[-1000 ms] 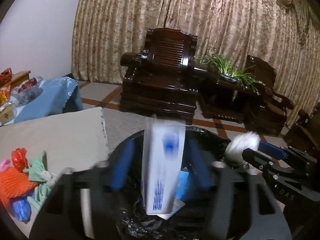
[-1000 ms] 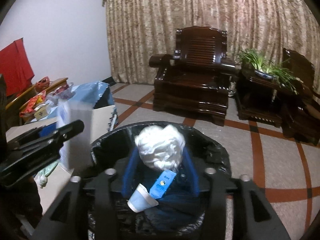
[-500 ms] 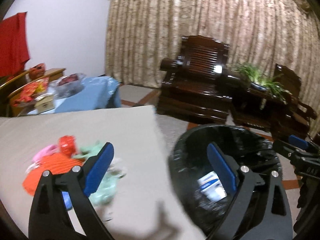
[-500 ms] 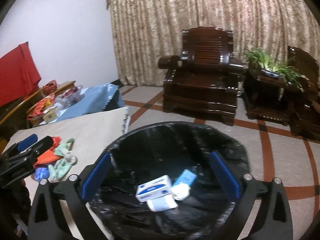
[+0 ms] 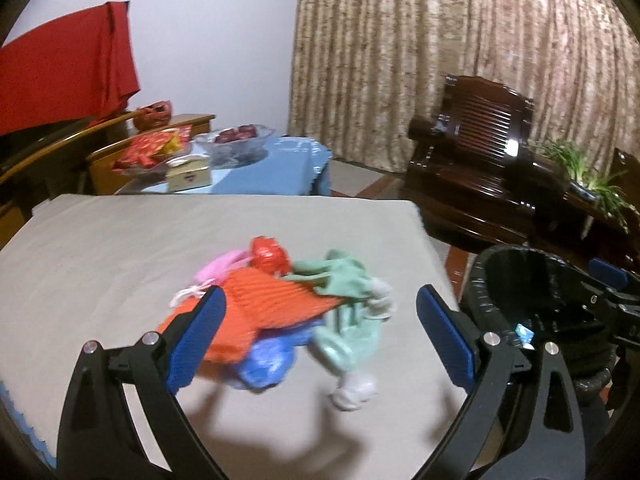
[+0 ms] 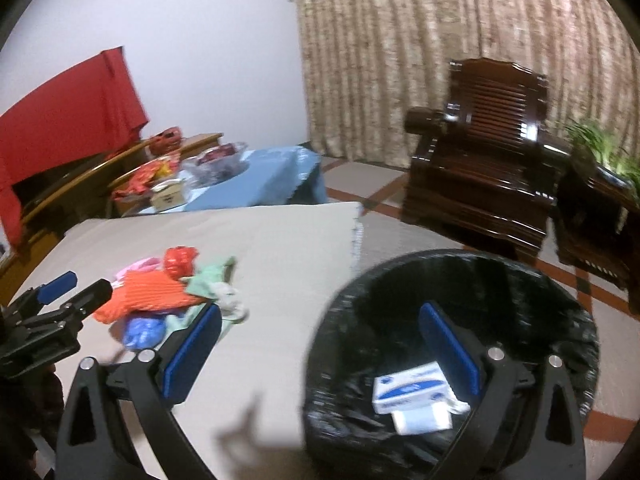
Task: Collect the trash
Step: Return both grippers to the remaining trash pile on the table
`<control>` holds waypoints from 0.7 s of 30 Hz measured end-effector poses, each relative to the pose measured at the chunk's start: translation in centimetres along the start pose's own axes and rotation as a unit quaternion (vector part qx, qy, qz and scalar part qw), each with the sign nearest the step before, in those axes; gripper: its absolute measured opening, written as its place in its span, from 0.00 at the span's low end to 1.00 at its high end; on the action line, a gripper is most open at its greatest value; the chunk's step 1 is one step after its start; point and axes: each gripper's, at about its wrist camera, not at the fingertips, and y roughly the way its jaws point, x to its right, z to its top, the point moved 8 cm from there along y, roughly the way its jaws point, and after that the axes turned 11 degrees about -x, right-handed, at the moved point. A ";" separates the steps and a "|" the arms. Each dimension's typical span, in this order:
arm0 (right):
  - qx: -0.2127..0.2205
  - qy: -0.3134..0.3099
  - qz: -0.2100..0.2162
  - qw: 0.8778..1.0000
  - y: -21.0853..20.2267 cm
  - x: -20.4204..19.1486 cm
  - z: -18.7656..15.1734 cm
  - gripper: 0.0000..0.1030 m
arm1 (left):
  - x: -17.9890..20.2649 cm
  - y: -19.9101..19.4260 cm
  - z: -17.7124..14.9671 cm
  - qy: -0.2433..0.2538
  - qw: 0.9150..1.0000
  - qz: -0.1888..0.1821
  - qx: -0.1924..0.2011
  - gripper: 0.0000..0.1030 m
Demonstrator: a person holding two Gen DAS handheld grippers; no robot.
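The bench (image 5: pixel 100 248), draped in a plain beige cloth, carries what is left of the job: a heap of trash (image 5: pixel 288 312) sitting toward its near right part, not far from the edge where the black-lined trash bin (image 6: pixel 452 280) stands on the floor. By my reckoning the work is part done. Inside the bin lie a white and blue carton (image 6: pixel 412 388), a white paper cup (image 6: pixel 420 420) on its side just in front of it, and a scrap of blue beyond, though that is too blurred to name. The heap is untouched yet: an orange mesh net (image 5: pixel 260 312), a pale green bag (image 5: pixel 352 304), a blue plastic wad (image 5: pixel 268 364), a red crumpled wrapper (image 5: pixel 268 256), something pink behind, and a white wad (image 5: pixel 354 394) nearest the edge. The left tool (image 5: pixel 320 336) hangs over the heap, its jaws having just spread wide, nothing between the pads. The right tool (image 6: pixel 320 352) straddles the bin's rim, likewise just opened and empty.
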 end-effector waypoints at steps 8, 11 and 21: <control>-0.002 -0.033 0.021 0.999 1.4 -4.1 0.9 0.94 | -3.7 -0.4 -0.4 -0.020 1.000 0.024 -0.001 0.91; -0.005 -0.036 0.025 0.999 1.9 -4.8 0.8 0.94 | -4.9 -0.3 -0.7 -0.027 0.999 0.031 -0.006 0.91; -0.033 -0.064 0.038 0.997 3.9 -8.3 -1.9 0.94 | -7.6 0.4 -3.1 -0.034 0.997 0.058 -0.022 0.91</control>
